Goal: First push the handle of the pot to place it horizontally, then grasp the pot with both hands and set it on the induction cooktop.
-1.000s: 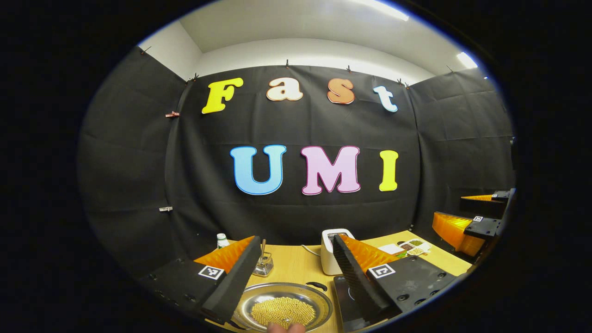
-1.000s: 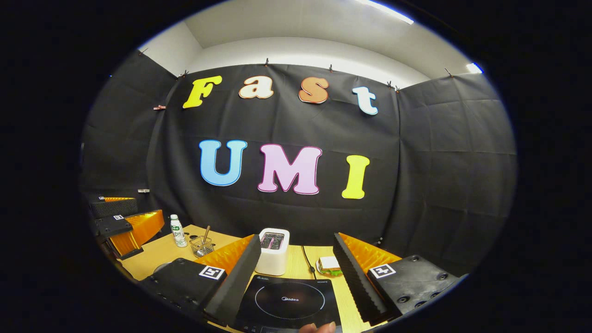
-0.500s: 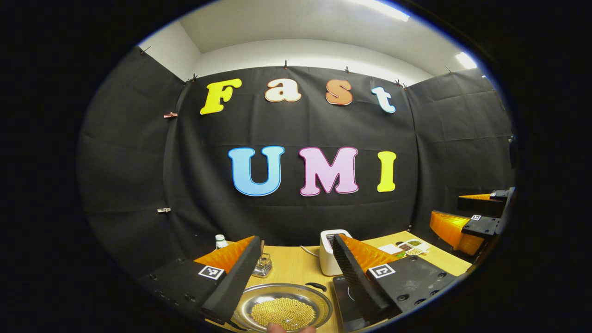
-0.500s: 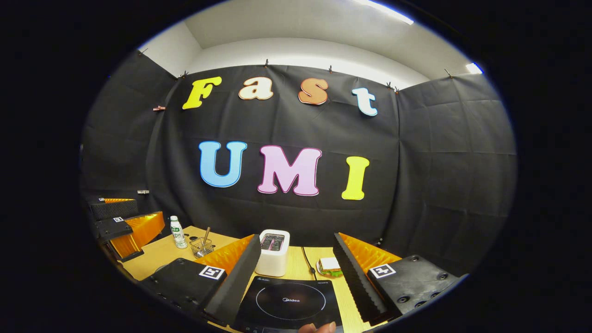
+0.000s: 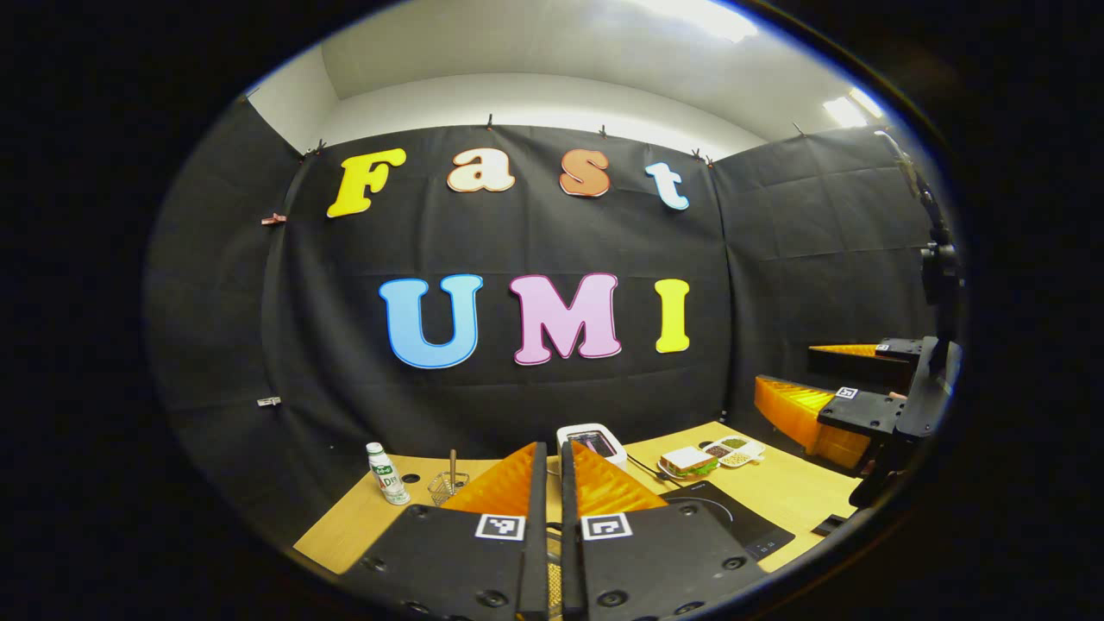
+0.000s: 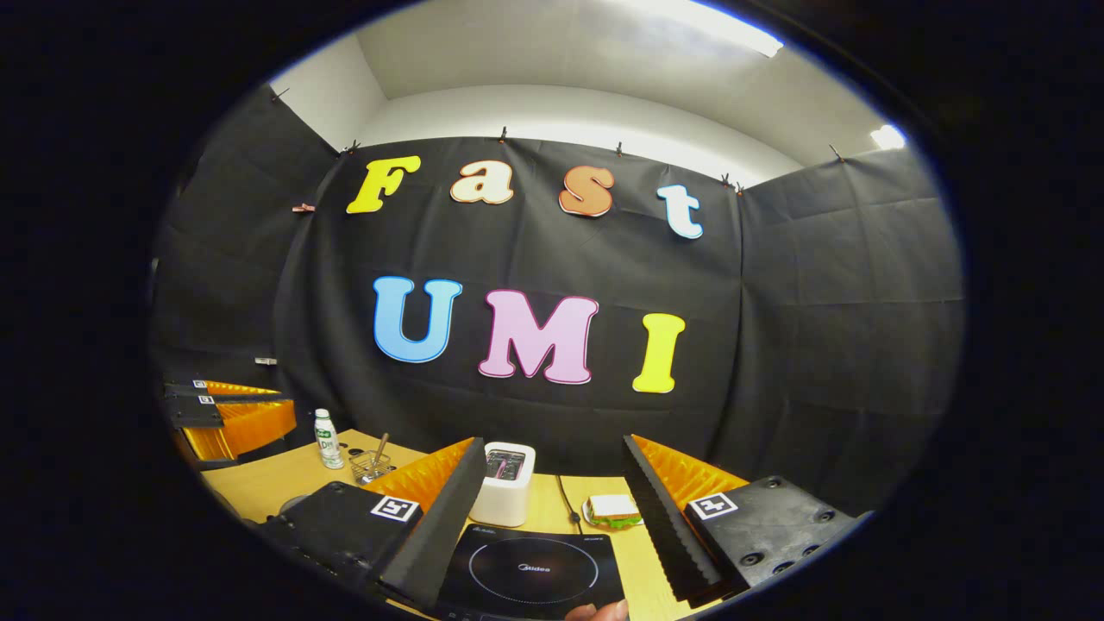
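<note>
My left gripper (image 5: 547, 483) has its fingers closed w/ nothing visibly held; right gripper (image 6: 552, 500) fingers wide apart, flat black induction cooktop (image 6: 530, 571) between them. Can't see the pot now; I judge it's under the left gripper, so nearer

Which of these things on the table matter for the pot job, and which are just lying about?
For the job: induction cooktop; left hand-held gripper, shut; right hand-held gripper, open.
Lying about: toaster; bottle; wire basket; sandwich; tray of small dishes.
</note>
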`<action>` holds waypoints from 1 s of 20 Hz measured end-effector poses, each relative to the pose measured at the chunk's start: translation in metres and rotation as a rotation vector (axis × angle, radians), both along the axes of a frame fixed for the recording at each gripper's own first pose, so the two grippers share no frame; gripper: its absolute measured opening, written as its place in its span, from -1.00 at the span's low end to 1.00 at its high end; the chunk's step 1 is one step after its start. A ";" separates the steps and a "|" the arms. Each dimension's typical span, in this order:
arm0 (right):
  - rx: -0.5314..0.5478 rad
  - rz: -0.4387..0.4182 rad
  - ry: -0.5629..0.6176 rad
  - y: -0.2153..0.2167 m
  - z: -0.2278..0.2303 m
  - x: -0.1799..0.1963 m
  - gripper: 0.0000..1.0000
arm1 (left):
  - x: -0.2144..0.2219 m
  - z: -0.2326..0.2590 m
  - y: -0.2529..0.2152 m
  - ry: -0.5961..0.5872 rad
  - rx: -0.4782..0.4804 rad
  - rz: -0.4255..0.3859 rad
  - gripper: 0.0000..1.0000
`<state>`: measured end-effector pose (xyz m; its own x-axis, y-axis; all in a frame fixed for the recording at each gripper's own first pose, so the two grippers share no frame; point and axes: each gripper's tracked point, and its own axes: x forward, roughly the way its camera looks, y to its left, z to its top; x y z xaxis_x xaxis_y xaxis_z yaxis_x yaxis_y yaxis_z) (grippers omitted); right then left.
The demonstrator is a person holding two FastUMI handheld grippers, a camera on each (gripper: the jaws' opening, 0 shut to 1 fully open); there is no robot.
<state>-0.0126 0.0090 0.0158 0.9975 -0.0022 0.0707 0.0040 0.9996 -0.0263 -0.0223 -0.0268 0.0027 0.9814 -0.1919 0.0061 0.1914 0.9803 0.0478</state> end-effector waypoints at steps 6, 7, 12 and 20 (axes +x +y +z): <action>0.047 -0.049 -0.016 -0.018 0.009 -0.002 0.94 | -0.014 -0.055 0.001 0.180 0.023 -0.014 -0.90; 0.041 -0.045 -0.014 -0.015 0.008 -0.002 0.95 | -0.018 -0.072 0.005 0.230 0.044 -0.009 -0.89; 0.086 -0.022 0.033 -0.007 -0.005 -0.004 0.94 | -0.044 -0.154 0.012 0.475 0.070 -0.070 -0.89; 0.068 -0.016 0.063 -0.007 -0.013 -0.008 0.95 | -0.091 -0.277 0.030 0.947 0.061 -0.201 -0.90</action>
